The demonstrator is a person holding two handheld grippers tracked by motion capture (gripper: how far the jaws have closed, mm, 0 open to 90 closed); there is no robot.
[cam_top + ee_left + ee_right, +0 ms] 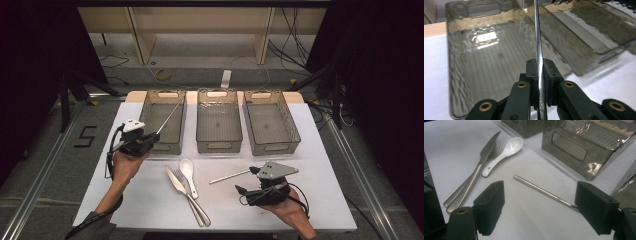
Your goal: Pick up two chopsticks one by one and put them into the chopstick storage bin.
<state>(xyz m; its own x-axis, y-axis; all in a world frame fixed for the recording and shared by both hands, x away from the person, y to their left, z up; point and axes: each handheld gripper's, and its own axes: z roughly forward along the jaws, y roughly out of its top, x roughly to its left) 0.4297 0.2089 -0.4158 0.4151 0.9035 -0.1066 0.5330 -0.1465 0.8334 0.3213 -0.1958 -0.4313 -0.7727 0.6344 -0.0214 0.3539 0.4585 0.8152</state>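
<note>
My left gripper (151,138) (540,75) is shut on a thin metal stick (169,116) (537,37). The stick slants up and right over the left grey bin (150,107) (456,62). A second metal stick (229,176) (541,190) lies flat on the white table (310,200). My right gripper (246,181) (541,197) hovers low over that stick, open, with one jaw on each side. Its pads are not touching the stick, and the stick's near end is hidden behind the right jaw.
A knife (176,182) (486,150), a fork (192,197) (497,146) and a white spoon (187,169) (510,146) lie together at the table's front middle. The middle bin (218,145) (574,150) and the right bin (272,145) stand behind them in a row.
</note>
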